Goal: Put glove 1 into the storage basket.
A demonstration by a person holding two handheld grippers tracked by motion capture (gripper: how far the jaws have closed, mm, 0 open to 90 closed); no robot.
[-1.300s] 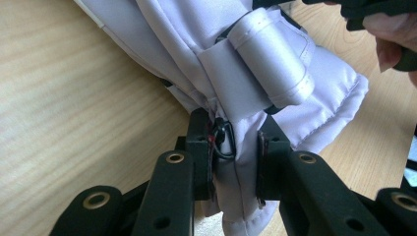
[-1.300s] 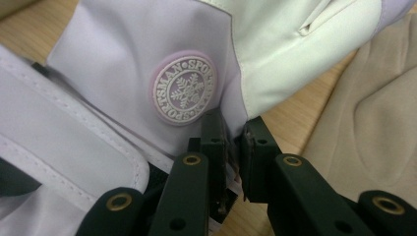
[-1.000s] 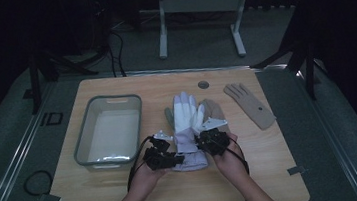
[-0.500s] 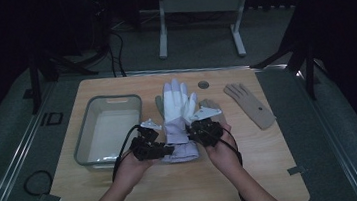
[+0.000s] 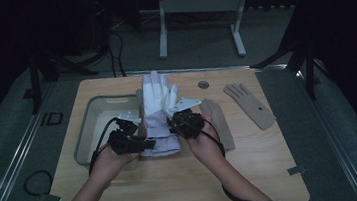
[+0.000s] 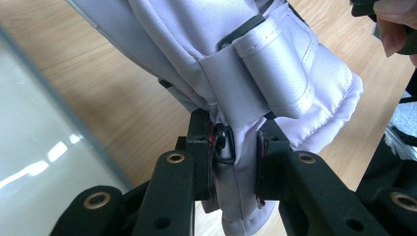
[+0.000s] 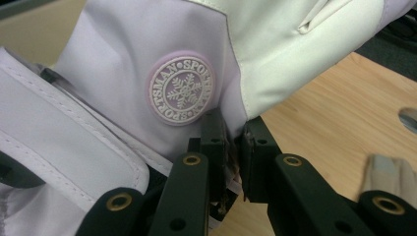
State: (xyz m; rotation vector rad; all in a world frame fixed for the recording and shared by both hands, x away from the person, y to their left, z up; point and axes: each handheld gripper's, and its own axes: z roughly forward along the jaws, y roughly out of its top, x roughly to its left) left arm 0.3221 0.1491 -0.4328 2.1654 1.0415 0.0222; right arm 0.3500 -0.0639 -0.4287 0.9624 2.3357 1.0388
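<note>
White padded glove (image 5: 159, 113) held above the table (image 5: 253, 163) mid-centre, fingers pointing far. Pale lilac fabric, wrist strap, round snowflake badge (image 7: 182, 91). Left gripper (image 5: 141, 143) and right gripper (image 5: 175, 123): both jaw pairs nearly closed, each pinching 1 side of the cuff.

The white glove (image 5: 159, 110) was smooth, faintly sheened synthetic cloth with stitched seams, a folded strap (image 6: 275, 73) of the same fabric and a raised, rubbery round badge (image 7: 182, 91) with moulded lettering. Beneath the glove, the table (image 5: 175, 181) showed pale, matt wood grain. Left of the glove, the tray (image 5: 87, 132) looked like translucent, glossy plastic. Right of the glove lay two beige gloves (image 5: 250, 104) of soft, matt knit. The left gripper (image 6: 236, 157) and right gripper (image 7: 233, 147) were matt black plastic with brass-coloured metal rivets.
</note>
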